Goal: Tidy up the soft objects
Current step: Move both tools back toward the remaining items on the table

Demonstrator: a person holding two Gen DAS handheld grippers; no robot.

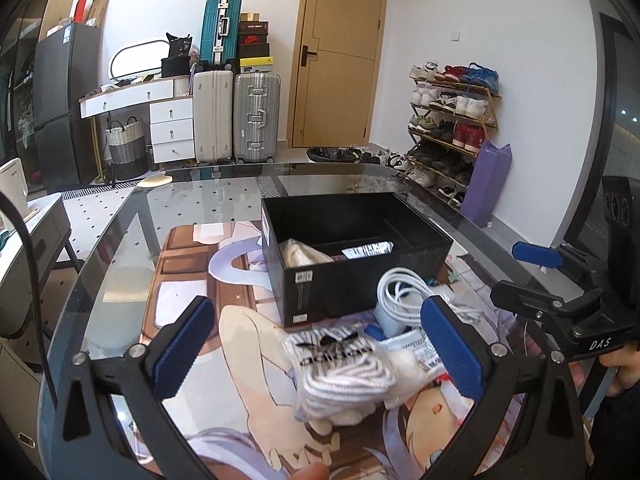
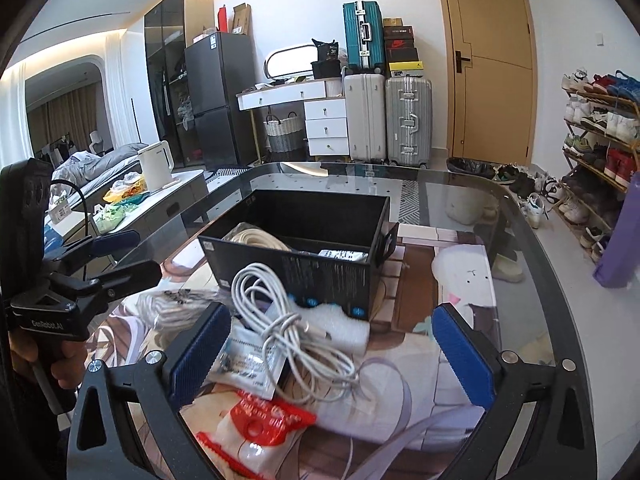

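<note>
Your left gripper (image 1: 320,344) stands fully open with nothing pressed between its blue ribbed pads. A white bundle of striped socks in clear wrap (image 1: 344,364) lies on the printed desk mat (image 1: 192,280) between and just below the pads; its black lettering is too blurred to read. Ahead of it sits the open black cardboard box (image 1: 352,280), holding a cream soft item (image 1: 300,256) and a white printed packet (image 1: 366,250).

Your right gripper (image 2: 332,344) is likewise wide open and holds nothing. Between its pads lies a coiled white cable (image 2: 288,320) over a white foam piece (image 2: 340,324) and a white sachet with small printed text (image 2: 248,360). Nearer the camera lies a red-and-white packet (image 2: 260,424); its script is unreadable.

The right gripper body reads "DAS"; the left reads "GenRobot.AI".
</note>
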